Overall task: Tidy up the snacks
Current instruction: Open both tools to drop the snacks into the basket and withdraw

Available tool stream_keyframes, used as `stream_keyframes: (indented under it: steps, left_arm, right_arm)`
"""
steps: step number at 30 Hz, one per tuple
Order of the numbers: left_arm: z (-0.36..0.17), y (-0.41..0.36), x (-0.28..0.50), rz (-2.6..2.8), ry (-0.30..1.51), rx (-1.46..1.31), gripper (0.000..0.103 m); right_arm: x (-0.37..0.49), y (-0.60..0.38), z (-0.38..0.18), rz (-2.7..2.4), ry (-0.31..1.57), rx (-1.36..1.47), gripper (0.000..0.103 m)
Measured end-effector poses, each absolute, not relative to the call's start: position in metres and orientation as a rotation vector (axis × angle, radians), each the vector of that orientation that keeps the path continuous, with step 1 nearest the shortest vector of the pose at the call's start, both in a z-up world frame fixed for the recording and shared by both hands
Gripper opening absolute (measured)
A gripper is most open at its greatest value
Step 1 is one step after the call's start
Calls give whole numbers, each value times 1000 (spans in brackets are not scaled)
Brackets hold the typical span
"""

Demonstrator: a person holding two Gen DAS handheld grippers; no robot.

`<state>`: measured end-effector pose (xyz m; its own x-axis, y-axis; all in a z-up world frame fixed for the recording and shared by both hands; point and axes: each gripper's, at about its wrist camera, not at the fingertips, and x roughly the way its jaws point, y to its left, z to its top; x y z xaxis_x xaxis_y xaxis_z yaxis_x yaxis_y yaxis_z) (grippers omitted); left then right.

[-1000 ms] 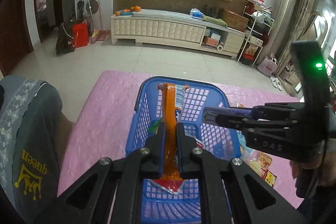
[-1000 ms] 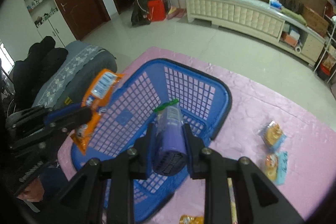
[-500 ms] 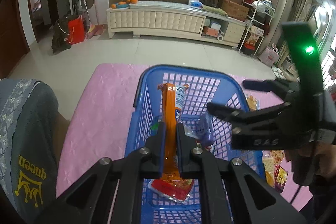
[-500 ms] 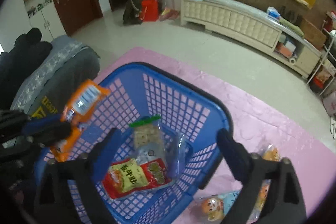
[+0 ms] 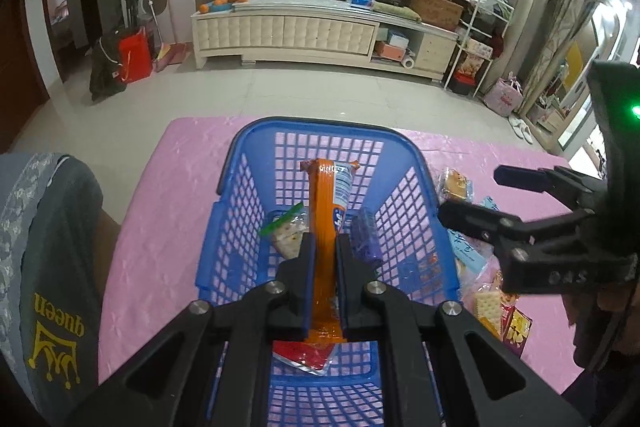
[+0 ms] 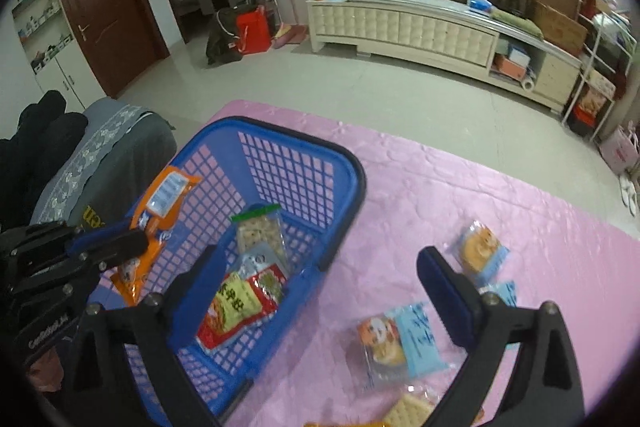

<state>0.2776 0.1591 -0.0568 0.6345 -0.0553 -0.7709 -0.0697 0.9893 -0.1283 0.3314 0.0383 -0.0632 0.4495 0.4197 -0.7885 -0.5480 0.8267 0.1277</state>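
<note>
Snacks lie partly in a blue mesh basket (image 6: 280, 183) and partly loose on the pink tablecloth (image 6: 500, 195) that covers the table. In the left wrist view the left gripper (image 5: 323, 251) is clenched on a long orange snack packet (image 5: 326, 211), which stands upright between its fingers above the basket's interior. The same orange packet shows at 9 o'clock in the right wrist view, held over the basket's left rim. Inside the basket, a clear cracker bag with a green top strip (image 6: 259, 233) lies toward 12 o'clock, a red and yellow packet (image 6: 236, 303) lies toward 6 o'clock, and a purple packet (image 5: 366, 237) leans against the right-hand wall in the left wrist view. The right gripper (image 6: 316, 279) is released, its jaws spread wide with nothing between them; one finger hangs over the basket and the other over the cloth. On the cloth to the basket's 3 o'clock side lie several cake packs with light blue wrappers, one (image 6: 480, 247) farther off and one (image 6: 400, 343) nearer the right gripper, with a cracker pack (image 6: 412, 407) at 6 o'clock.
</note>
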Motion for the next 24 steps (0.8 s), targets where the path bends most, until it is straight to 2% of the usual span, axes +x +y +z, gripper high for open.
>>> stream_keyframes:
  steps: [17,18,19,21,24]
  left_arm:
    - [-79,134,345,-37,952,-71,10]
    - [-79,134,348,-27,950,-65,21]
    - [-81,134,352,-23,957,-58,44]
    - [-86,132,356,-15,982,-28,63]
    - [-88,125,347,-13,985,11,64]
  right_arm:
    - [344,-3,-71,559,935,-90,98]
    - [344,-5,-69,555,923,-88,98]
    - [343,-9,-69,556,917,-85,98]
    - [343,-13,-71,557,924,-85,98]
    - [343,-17,-74,556,939,-83,98]
